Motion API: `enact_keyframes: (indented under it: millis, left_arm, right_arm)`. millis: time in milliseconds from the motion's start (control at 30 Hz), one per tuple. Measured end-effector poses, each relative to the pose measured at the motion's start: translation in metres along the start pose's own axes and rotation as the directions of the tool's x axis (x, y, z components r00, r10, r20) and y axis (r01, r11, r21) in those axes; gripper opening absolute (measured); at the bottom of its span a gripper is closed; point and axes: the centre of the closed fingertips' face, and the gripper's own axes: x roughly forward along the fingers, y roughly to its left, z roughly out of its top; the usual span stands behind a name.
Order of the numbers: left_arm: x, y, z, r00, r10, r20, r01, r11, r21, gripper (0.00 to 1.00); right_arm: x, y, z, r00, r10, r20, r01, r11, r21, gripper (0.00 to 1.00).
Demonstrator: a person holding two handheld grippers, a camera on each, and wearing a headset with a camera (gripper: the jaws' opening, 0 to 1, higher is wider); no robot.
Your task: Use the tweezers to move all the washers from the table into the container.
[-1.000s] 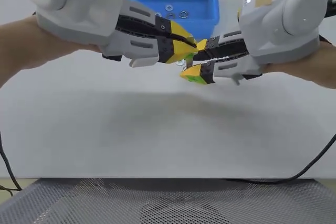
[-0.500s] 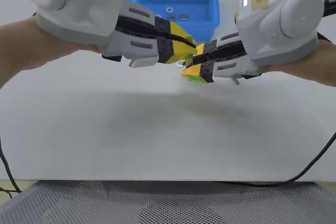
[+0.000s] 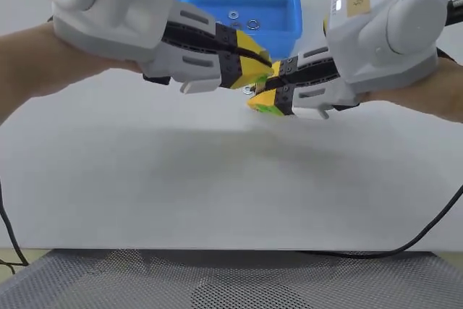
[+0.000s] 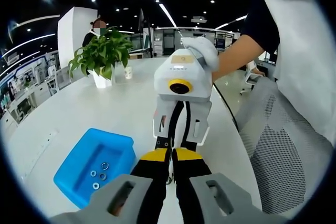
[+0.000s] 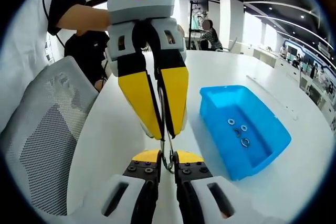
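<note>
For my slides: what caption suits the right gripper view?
Tweezers in the left gripper reach the right gripper, beside a blue container holding washers.

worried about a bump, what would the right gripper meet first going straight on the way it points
Almost at once the tweezers, held by the left gripper; their tip seems to sit between the jaws of the right gripper.

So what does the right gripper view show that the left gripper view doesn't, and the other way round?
Right gripper view: the tweezers gripped between the left gripper's yellow fingers, running down between the right gripper's own fingers. Left gripper view: a potted plant on the table, off to one side of the right gripper. Both: the blue container with washers inside, and the mesh chair.
</note>
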Motion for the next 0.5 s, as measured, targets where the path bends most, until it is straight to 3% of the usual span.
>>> enact_keyframes:
  millis: [500]
  left_arm:
    - [-0.0035, 0.0021, 0.0035, 0.9999, 0.013, 0.01, -0.013, 1.0, -0.019, 0.07]
  right_arm:
    - [-0.001, -0.0016, 0.0043, 0.9999, -0.011, 0.008, 0.011, 1.0, -0.002, 0.11]
